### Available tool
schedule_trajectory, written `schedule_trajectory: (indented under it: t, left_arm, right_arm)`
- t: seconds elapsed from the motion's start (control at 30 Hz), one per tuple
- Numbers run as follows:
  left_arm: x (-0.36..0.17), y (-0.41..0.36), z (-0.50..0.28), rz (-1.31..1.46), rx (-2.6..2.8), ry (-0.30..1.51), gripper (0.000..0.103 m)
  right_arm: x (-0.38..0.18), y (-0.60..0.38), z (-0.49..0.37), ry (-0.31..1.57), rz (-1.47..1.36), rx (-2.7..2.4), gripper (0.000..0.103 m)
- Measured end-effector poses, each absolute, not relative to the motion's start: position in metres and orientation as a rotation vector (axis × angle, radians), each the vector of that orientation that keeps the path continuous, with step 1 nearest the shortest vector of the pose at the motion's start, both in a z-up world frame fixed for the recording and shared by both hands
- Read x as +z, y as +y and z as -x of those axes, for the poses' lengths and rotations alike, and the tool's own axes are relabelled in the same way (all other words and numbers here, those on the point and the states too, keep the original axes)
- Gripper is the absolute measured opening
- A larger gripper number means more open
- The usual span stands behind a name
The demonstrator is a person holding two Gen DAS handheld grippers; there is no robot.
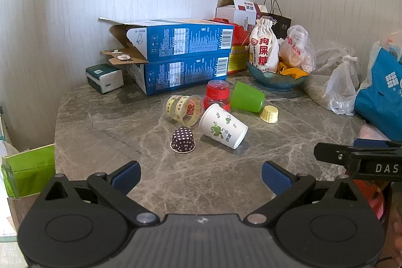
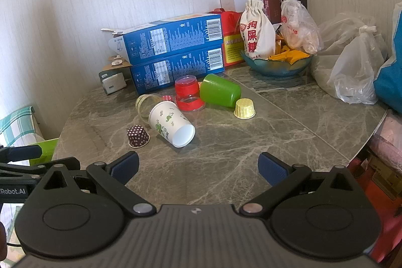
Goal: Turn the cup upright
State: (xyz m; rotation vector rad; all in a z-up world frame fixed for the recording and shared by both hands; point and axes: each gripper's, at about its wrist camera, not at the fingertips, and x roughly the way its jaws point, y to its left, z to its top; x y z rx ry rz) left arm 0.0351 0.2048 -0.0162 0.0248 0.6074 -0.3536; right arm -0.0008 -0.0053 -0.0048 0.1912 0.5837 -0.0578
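Grey marble table [image 1: 105, 122] shoved into a wallpapered corner, and the back edge is basically storage: two stacked blue cartons [image 1: 181, 54], a tissue pack [image 1: 104, 78] by the back left corner, a drawstring candy pouch [image 1: 263, 45] sitting in a teal bowl [image 1: 273, 81], plastic bags [image 1: 341, 82] along the right edge. That junk leaves only the middle free, so that's where the cups got dumped

Nearest one is the white paper cup [image 1: 222, 126] with green leaf print, lying on its side near the table's middle, open mouth aimed toward the front right. My guess is that's the one to flip, since it's closest and nothing blocks it. Behind it: a green plastic cup [image 1: 247, 97] tipped over, red plastic cups [image 1: 217, 94], clear taped cups [image 1: 183, 108] on their side, plus a polka-dot cupcake liner [image 1: 183, 140] and a yellow one [image 1: 269, 114], both mouth-down

Left gripper [image 1: 201, 176] and right gripper [image 2: 198, 167] both hang back over the front edge, spread wide, nothing in them, well apart from the cup. Looks like lining up before the reach
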Motion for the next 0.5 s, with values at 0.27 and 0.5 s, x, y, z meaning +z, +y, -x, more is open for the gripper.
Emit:
schedule_trajectory:
  t: [0.27,0.5]
  left_arm:
    - [-0.0160,0.2016,-0.0363,-0.037,-0.334,0.614,0.103]
    - [-0.0153,0.2000,-0.0362,-0.024,-0.341,0.620,0.103]
  right_arm:
    - [-0.0074,-0.0060,0.0000,0.588,-0.187,-0.061,0.102]
    - [-0.0061,-0.0072,0.0002,0.584,-0.185,-0.068,0.102]
